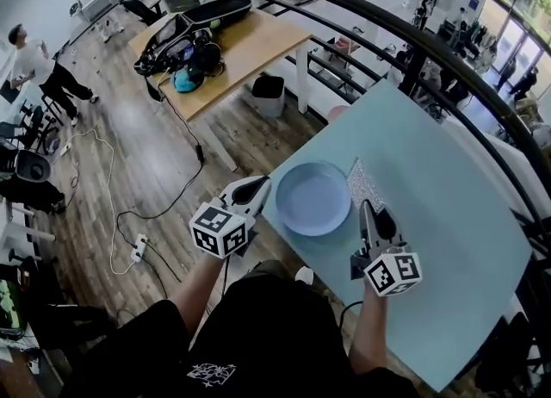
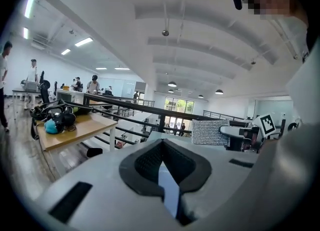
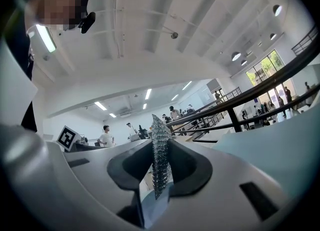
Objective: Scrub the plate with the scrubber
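Observation:
A light blue plate lies near the front left corner of the pale green table. My left gripper is shut, with its tip just off the plate's left rim. Nothing reaches out past its pads in the left gripper view. My right gripper is shut on a silver mesh scrubber, just right of the plate. The scrubber stands on edge between the pads in the right gripper view. The left gripper view shows the scrubber flat-on ahead of the right gripper.
A black railing curves behind the table. Beyond it to the left stand a wooden desk with bags and a black bin. Cables and a power strip lie on the wooden floor. People stand at the far left.

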### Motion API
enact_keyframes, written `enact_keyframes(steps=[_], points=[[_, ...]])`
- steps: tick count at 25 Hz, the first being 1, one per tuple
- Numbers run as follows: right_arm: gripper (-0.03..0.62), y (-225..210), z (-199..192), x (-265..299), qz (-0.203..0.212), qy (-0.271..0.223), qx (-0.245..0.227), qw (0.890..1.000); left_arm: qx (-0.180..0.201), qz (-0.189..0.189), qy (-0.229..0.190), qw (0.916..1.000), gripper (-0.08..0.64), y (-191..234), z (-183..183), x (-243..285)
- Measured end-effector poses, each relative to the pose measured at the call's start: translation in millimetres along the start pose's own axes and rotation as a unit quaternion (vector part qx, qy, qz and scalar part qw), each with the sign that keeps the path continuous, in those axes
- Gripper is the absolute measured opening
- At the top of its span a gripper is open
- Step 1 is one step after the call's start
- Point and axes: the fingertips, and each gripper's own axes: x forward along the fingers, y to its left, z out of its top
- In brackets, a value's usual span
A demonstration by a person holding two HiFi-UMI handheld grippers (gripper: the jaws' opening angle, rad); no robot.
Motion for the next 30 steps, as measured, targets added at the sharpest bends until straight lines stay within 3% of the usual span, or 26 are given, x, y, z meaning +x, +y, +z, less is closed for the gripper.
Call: enact_keyframes(steps=[4, 9, 14, 19, 22, 25, 30], points=[[0.087, -6, -24, 17, 0.003, 0.04, -0.019, 0.999, -0.047, 0.001, 0.043, 0.9979, 0.008, 20, -36, 21], [0.087, -16, -66, 32, -0.002, 0.098, -0.029, 0.995, -0.104, 0.005, 0.109, 0.9886, 0.009, 46, -96, 47], [0.087, -20, -115, 50, -0.012, 0.179, -0.074, 0.981, -0.149, -0.007, 0.177, 0.9729, 0.016, 70, -151, 70], [0.087, -27, -149, 71, -0.031, 0.233, -0.128, 0.963, -0.19, -0.006, 0.236, 0.9531, 0.115, 91, -192, 95], [0.086, -28, -168, 87, -0.035, 0.266, -0.195, 0.943, -0.207, -0.003, 0.267, 0.9414, 0.126, 101, -214, 109], [0.086, -23, -185, 106, -0.026, 0.29, -0.277, 0.916, -0.208, -0.009, 0.297, 0.9317, 0.126, 108, -234, 120], [0.086, -15, -208, 133, -0.021, 0.326, -0.374, 0.868, -0.207, -0.022, 0.322, 0.9235, 0.124, 117, -246, 134]])
